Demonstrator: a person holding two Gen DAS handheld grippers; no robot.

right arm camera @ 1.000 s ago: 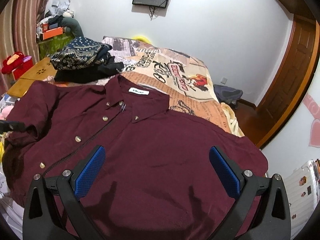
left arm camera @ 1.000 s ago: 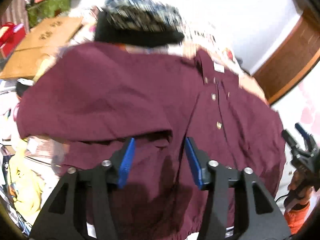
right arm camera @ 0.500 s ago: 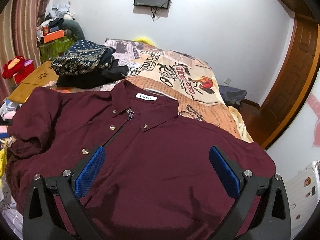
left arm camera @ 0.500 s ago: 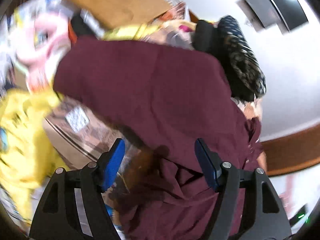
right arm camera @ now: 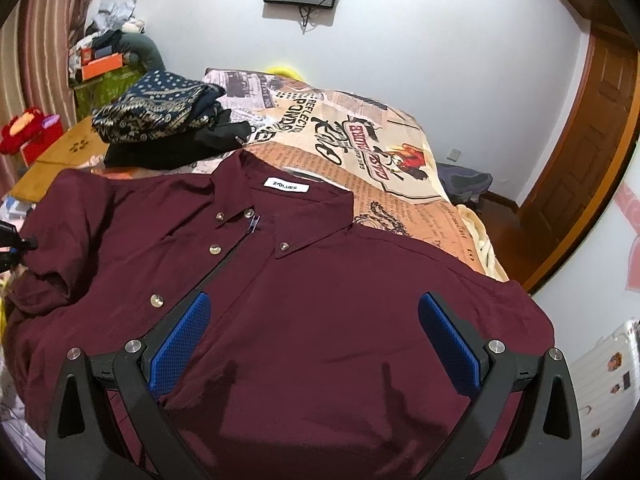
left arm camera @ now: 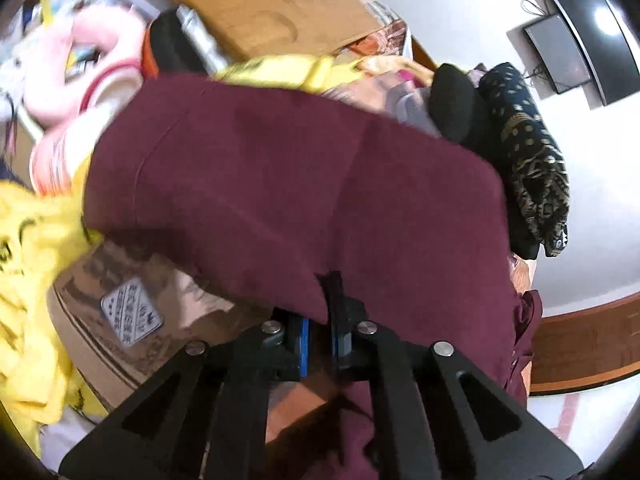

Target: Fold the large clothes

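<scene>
A large maroon button-up shirt (right arm camera: 320, 300) lies front up on the bed, collar and white label toward the far side. In the left wrist view my left gripper (left arm camera: 320, 336) is shut on the shirt's sleeve (left arm camera: 280, 200) at its edge, over the bed's left side. The left gripper also shows at the far left of the right wrist view (right arm camera: 12, 244), by the bunched sleeve. My right gripper (right arm camera: 314, 340) is wide open and empty, hovering above the shirt's chest.
A stack of folded dark patterned clothes (right arm camera: 160, 120) sits at the bed's far left. The newspaper-print bedspread (right arm camera: 360, 140) shows beyond the collar. Yellow cloth (left arm camera: 32, 280), a pink toy (left arm camera: 80, 80) and a cardboard box (left arm camera: 260, 4) crowd the left side. A wooden door (right arm camera: 592, 160) stands right.
My left gripper has closed on the sleeve edge; half a second ago it was open above it. The right gripper has edged a little closer over the shirt, still open.
</scene>
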